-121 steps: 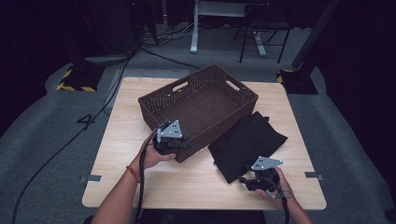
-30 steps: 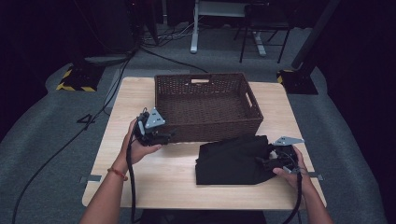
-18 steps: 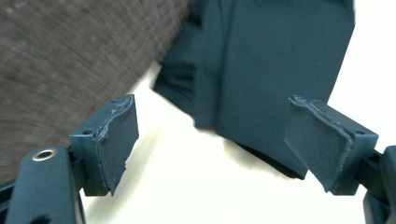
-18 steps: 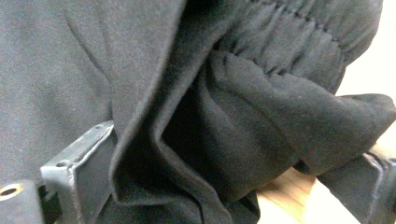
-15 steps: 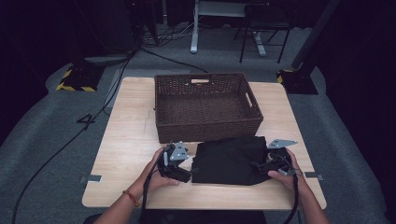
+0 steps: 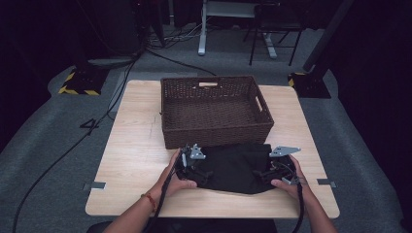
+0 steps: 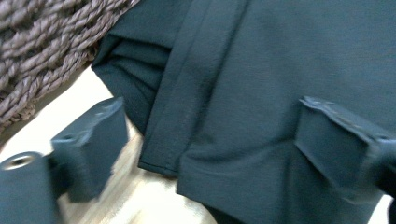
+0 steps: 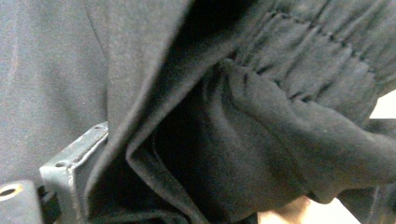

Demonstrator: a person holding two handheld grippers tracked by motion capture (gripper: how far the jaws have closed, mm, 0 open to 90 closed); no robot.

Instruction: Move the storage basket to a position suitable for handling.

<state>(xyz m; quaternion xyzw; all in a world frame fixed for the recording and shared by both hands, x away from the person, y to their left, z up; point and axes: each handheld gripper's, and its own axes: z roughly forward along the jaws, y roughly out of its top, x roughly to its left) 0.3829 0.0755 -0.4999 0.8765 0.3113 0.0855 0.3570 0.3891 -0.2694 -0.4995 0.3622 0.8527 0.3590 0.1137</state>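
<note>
Fabric hid the right claw's (image 6: 270,173) far jaw as it gripped the black folded garment (image 6: 233,167) on the counter (image 6: 131,145); the left claw (image 6: 194,171), newly lowered, had just been opening astride its hem.

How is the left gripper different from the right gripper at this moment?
The left gripper stands open, its jaws just widened, hem between them unpressed; the right gripper has black cloth bunched over its jaw. The left sits at the cloth's left edge, the right at its right edge. Both are hand-held.
</note>
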